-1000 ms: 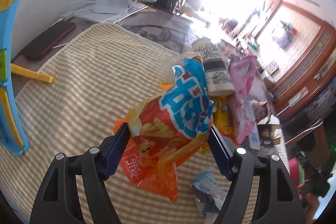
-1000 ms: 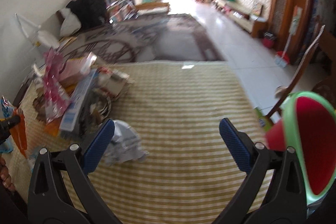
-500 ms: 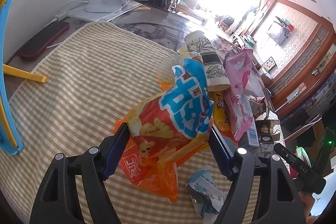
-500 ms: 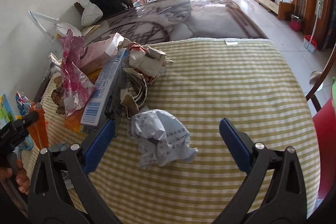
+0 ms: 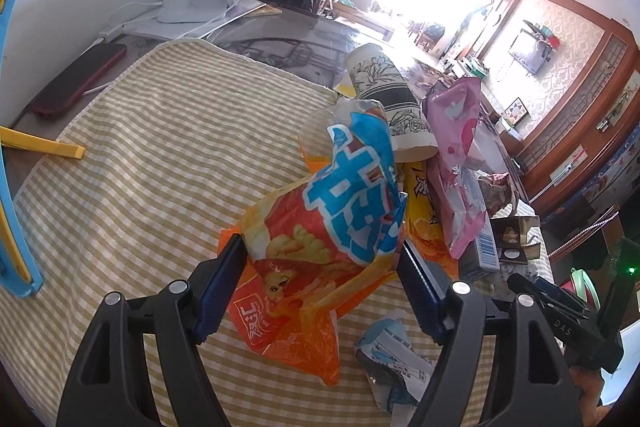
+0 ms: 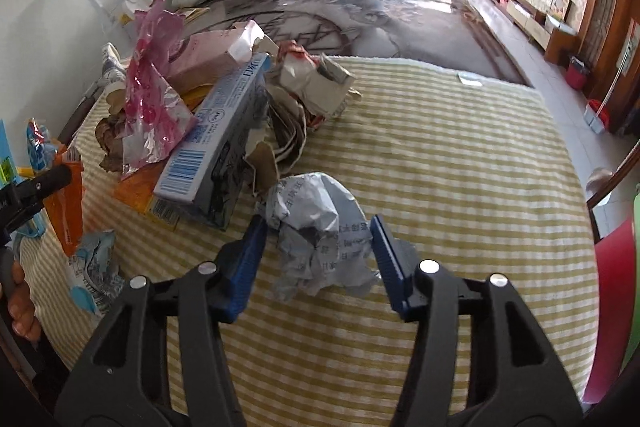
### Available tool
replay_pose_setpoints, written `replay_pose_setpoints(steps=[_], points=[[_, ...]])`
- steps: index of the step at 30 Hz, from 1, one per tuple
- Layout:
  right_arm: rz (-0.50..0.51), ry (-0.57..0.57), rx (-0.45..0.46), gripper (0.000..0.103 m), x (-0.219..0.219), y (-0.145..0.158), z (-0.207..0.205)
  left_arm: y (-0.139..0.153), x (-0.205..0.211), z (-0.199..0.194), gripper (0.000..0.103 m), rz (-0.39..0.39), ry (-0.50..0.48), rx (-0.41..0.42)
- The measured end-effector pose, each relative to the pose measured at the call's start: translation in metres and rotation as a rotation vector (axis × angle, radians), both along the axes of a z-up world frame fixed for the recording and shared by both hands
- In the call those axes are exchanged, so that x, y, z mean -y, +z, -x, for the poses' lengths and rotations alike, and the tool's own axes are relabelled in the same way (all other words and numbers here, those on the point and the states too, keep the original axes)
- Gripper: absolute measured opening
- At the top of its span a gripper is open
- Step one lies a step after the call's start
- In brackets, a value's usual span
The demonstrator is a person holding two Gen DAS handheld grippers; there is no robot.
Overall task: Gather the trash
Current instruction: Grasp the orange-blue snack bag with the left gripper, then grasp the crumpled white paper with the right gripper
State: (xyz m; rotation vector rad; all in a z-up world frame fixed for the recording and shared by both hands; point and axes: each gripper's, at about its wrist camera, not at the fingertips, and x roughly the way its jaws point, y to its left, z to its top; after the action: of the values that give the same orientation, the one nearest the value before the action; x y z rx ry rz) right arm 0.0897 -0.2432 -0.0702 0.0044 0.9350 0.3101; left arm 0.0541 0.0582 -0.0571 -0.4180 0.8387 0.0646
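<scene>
An orange and blue snack bag (image 5: 332,227) stands between the pads of my left gripper (image 5: 320,259), which is shut on it just above the checked cloth (image 5: 140,147). In the right wrist view a crumpled grey-white paper ball (image 6: 316,223) lies on the cloth between the blue pads of my right gripper (image 6: 318,239). Its jaws are closing and both pads touch the ball's sides. A small crumpled blue and white wrapper (image 5: 392,359) lies loose below the snack bag. It also shows in the right wrist view as the wrapper (image 6: 94,267) near a person's fingers.
A heap of trash sits on the cloth: a printed paper cup (image 5: 388,99), a pink wrapper (image 5: 456,155), a blue and white box (image 6: 216,135) and torn cardboard. A red bin with a green rim (image 6: 616,299) stands at the right. A dark phone (image 5: 76,83) lies at the table's left edge.
My right gripper moved forward and down over the paper ball, and its jaws narrowed from wide open onto the ball. The left gripper kept still with the snack bag.
</scene>
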Motion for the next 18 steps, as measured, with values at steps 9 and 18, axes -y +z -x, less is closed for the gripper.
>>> replay_pose_setpoints(steps=[9, 18], points=[[-0.057, 0.001, 0.108, 0.051, 0.013, 0.034, 0.027, 0.004, 0.001, 0.002, 0.072, -0.022, 0.011, 0.012], [-0.109, -0.033, 0.174, 0.051, 0.038, 0.056, 0.040, 0.014, 0.036, 0.020, 0.072, -0.103, -0.018, 0.038]])
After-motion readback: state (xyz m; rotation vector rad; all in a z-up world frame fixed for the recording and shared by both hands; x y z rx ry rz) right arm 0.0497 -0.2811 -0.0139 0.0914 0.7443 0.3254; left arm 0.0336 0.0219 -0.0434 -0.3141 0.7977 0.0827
